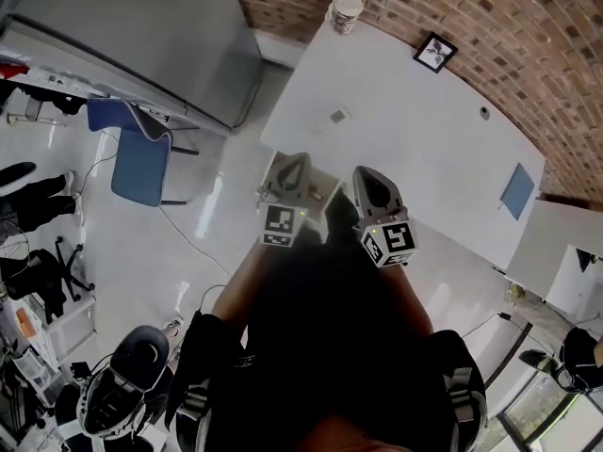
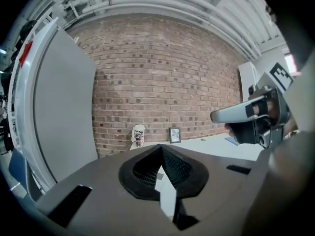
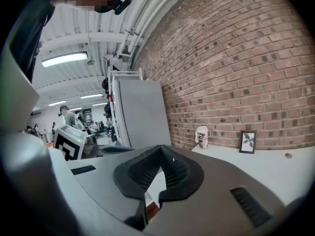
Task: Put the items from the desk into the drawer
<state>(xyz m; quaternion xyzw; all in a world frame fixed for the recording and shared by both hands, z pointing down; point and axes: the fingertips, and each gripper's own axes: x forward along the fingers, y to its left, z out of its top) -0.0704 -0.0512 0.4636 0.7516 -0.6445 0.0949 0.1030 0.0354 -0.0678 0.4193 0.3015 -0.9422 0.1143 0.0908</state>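
The left gripper point(image 1: 292, 169) and right gripper point(image 1: 374, 185) hang side by side over the white bench's point(image 1: 405, 149) near edge, each with fingers pressed together on nothing. One blue chair point(image 1: 139, 163) stands off its left end. On the bench lie one small grey piece point(image 1: 338, 116) and one blue pad point(image 1: 517, 191); along its far edge, by the brick wall point(image 1: 537, 73), stand one framed picture point(image 1: 434, 52) and one cup point(image 1: 346, 12) at the corner.

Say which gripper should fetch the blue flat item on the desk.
Probably right: the right gripper sits nearer the blue flat item at the right of the desk; the left gripper would have to cross it. Both are shut, empty.
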